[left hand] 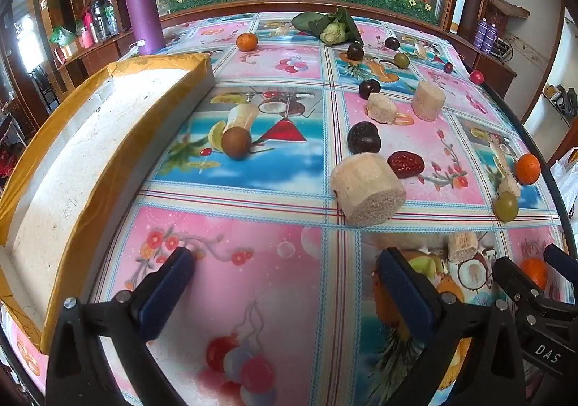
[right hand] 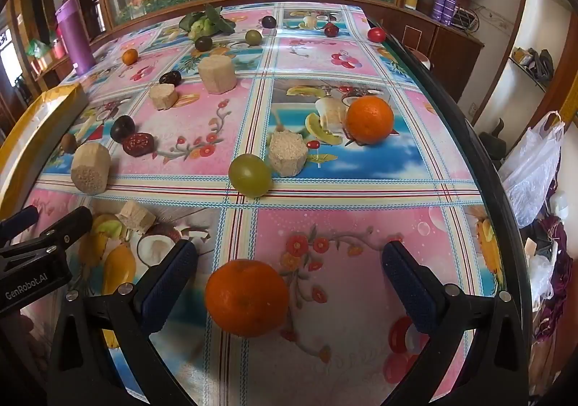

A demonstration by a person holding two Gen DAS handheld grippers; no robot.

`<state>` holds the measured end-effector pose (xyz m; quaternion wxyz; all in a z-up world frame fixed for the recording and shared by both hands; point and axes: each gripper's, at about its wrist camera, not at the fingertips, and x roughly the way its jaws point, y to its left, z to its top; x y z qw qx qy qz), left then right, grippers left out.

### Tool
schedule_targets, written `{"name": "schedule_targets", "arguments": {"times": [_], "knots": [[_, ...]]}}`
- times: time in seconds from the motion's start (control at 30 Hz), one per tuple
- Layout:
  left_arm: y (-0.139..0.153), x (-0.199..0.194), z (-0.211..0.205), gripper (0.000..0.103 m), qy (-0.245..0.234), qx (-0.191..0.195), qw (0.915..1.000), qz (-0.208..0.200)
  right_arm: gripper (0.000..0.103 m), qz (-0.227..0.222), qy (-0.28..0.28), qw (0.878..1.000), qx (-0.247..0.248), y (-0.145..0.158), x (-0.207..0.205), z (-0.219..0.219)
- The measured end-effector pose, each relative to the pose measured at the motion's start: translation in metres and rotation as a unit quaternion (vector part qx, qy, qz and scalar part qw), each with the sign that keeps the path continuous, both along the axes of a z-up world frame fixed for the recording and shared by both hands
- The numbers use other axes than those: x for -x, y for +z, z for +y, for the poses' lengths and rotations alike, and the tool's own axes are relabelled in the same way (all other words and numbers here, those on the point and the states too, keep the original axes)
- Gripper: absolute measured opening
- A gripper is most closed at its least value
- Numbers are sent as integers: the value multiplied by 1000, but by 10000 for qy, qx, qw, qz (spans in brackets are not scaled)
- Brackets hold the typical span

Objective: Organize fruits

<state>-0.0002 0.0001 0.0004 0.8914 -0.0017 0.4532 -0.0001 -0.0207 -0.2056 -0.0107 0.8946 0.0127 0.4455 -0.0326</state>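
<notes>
Fruit lies scattered over the patterned tablecloth (left hand: 274, 283). In the left wrist view my left gripper (left hand: 285, 261) stands open above bare cloth, with a pale cut cylinder (left hand: 366, 189), a red date (left hand: 405, 164) and a dark plum (left hand: 364, 139) beyond it and a brown round fruit (left hand: 236, 141) to the left. In the right wrist view my right gripper (right hand: 289, 258) is open with an orange (right hand: 246, 297) between its fingers, untouched by them. Further off lie a green grape (right hand: 250, 175), a pale chunk (right hand: 288, 152) and a second orange (right hand: 369, 119).
A white foam tray with yellow tape (left hand: 72, 167) runs along the left side. A purple bottle (left hand: 142, 8) stands at the back left, leafy greens (left hand: 334, 26) at the back. The table's dark edge (right hand: 469, 138) curves along the right, beside a plastic bag (right hand: 531, 167).
</notes>
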Motion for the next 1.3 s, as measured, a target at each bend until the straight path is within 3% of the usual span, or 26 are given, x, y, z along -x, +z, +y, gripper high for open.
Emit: {"name": "schedule_targets", "arguments": {"times": [0.3,0.6,0.83,1.0,1.3], "knots": [[0,0,0,103,-16,-17,10000,1,103,21,-31,10000,12,1,-1,-1],[4,2,7,103,-139,131,9998,68,103,409,30,9991,93,4,-1,3],[27,8,25,103,-53,332,9994,10,103,277,115,9994,167,35,12,16],[48,27,29,103,-189,286,9993,-176,103,-99,157,9998,94,67,31,31],[69,43,32,103,-191,192,9973,-679,103,-413,162,9990,70,79,47,43]]}}
